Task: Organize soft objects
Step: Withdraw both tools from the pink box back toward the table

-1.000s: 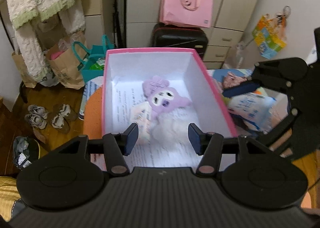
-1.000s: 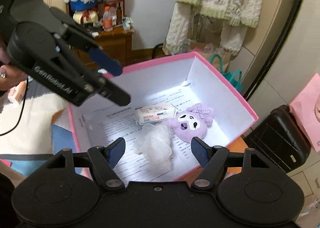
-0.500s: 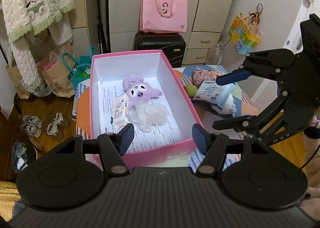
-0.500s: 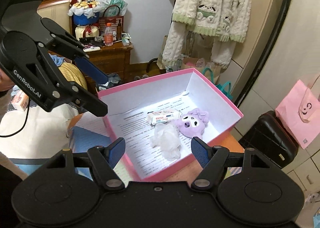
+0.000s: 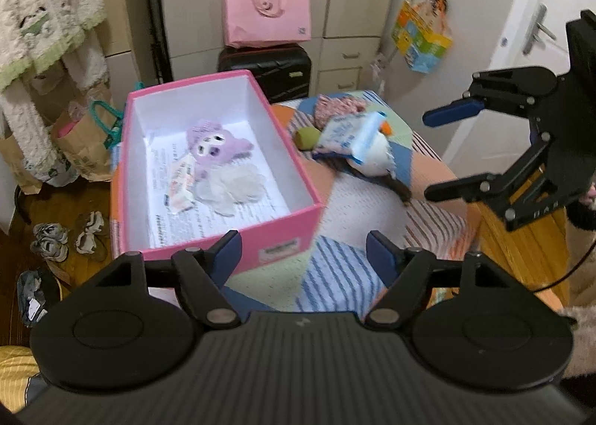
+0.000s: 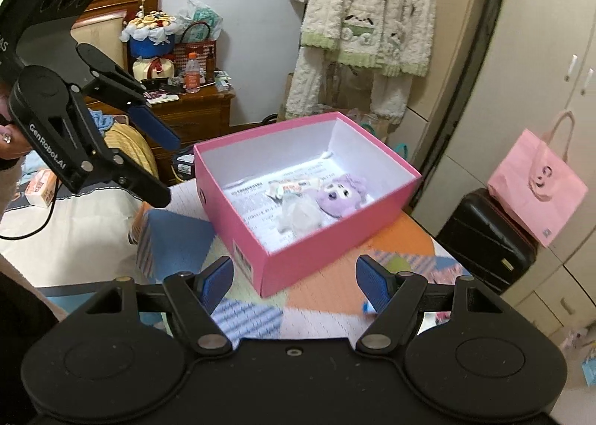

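Observation:
A pink box [image 5: 283, 227] [image 6: 298, 257] stands on a patchwork quilt. Inside it lie a purple plush [image 5: 216, 145] [image 6: 341, 194], a white soft wad [image 5: 234, 186] [image 6: 298, 214] and a tissue packet [image 5: 180, 190] [image 6: 292, 186]. Right of the box on the quilt lie a blue-white packet [image 5: 348, 134] on a white plush [image 5: 376, 157], a green ball [image 5: 307, 137] and a pink patterned pouch [image 5: 335, 108]. My left gripper [image 5: 303, 253] [image 6: 156, 160] hovers before the box, its jaws opening with nothing between them. My right gripper [image 6: 294, 281] [image 5: 443, 153] is open and empty.
A black suitcase [image 5: 268, 67] with a pink bag [image 5: 266, 13] on it stands behind the box. Paper bags and shoes [image 5: 63, 235] are on the floor to the left. A wooden nightstand [image 6: 186, 116] and a hanging white sweater [image 6: 368, 15] are beyond the bed.
Both grippers have drawn back from the box, which now looks smaller and farther. The left jaws have spread wider. The items on the quilt right of the box have come into view.

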A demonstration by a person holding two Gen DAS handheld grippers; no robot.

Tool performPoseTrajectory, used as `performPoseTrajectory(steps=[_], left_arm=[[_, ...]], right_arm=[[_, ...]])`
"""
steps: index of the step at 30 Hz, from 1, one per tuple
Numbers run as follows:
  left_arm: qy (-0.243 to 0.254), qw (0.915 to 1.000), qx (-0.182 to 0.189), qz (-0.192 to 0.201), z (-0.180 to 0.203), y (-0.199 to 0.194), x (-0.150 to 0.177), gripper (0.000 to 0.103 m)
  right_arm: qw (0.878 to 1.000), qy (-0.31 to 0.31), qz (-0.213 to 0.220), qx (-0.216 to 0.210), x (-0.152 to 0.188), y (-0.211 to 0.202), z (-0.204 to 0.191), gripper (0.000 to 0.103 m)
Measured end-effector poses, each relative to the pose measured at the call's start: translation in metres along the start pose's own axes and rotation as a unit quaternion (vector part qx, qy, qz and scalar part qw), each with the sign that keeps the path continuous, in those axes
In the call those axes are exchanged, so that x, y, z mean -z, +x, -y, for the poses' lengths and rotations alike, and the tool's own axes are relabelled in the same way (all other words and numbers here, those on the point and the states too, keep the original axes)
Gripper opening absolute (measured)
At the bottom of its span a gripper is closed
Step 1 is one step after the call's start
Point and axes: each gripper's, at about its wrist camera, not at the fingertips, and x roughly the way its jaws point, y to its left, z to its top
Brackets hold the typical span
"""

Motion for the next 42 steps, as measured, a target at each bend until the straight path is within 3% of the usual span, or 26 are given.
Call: performPoseTrajectory(steps=[9, 25, 37, 42], left_arm=[[0.034, 0.9989, 0.026, -0.021, 0.039, 0.018, 0.008, 0.075], [0.029, 0.996, 0.075, -0.037, 0.074, 0.069, 0.005, 0.075], [-0.004, 0.9952, 0.098, -0.007, 0.091, 0.124, -0.005, 0.075], [-0.056, 0.9912, 0.12, 0.011, 0.085, 0.157, -0.007, 0.075]], right_arm=[[0.999, 0.032, 0.0, 0.014, 0.043, -0.02, 0.01, 0.078], [0.996, 0.09, 0.004, 0.014, 0.108, -0.026, 0.038, 0.078], [0.995, 0.098, 0.009, 0.014, 0.144, 0.011, 0.061, 0.078], [0.994, 0.102, 0.035, 0.025, 0.159, 0.037, 0.073, 0.078]])
